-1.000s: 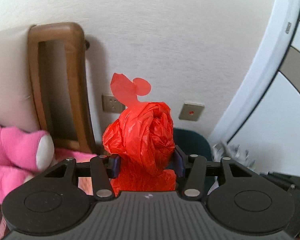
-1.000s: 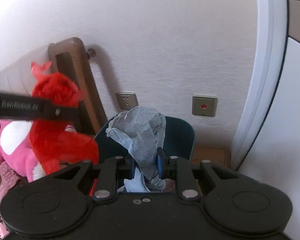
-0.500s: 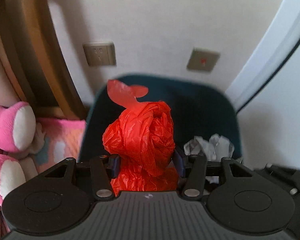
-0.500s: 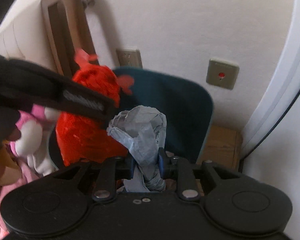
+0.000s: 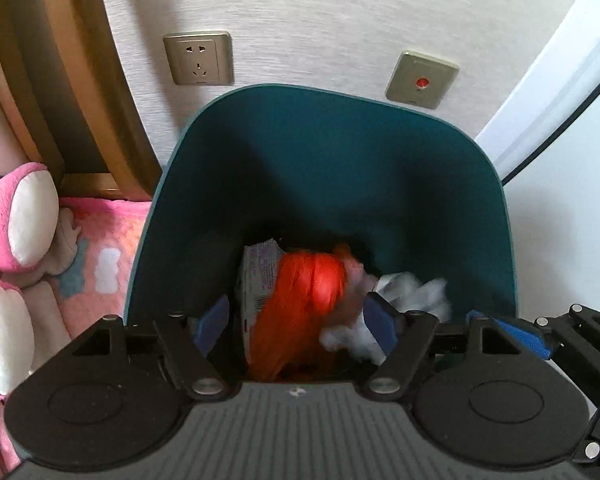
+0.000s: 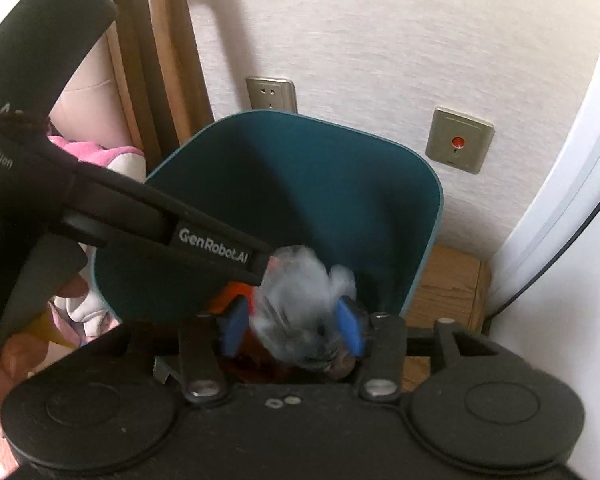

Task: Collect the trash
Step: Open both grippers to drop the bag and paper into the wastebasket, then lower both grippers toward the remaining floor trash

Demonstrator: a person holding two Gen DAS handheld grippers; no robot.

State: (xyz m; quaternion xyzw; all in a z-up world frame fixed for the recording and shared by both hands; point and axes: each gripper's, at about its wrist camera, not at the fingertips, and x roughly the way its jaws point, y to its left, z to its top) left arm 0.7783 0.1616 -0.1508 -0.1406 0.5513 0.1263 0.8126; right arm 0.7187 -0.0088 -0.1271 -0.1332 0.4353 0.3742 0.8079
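A teal trash bin (image 5: 340, 168) stands against the wall under both grippers. My left gripper (image 5: 297, 326) hangs over its mouth with the jaws opening. The crumpled red plastic bag (image 5: 312, 292) is a blur between them, free of the blue pads and dropping inside. My right gripper (image 6: 291, 326) is beside it over the bin (image 6: 320, 176), jaws also opening. The grey-white plastic bag (image 6: 300, 300) is blurred between its pads and slipping down. One black finger (image 6: 215, 246) of the left gripper crosses the right wrist view.
A printed wrapper (image 5: 259, 272) lies inside the bin. A wooden frame (image 5: 79, 80) and pink plush toy (image 5: 19, 216) are on the left. On the wall are a socket (image 5: 198, 58) and a red-dot switch (image 5: 422, 80). A white door frame (image 5: 560, 80) is on the right.
Both grippers sank from in front of the wall to just over the bin's mouth and tilted down. Both sets of jaws spread, and the red and grey bags slid loose into the bin.
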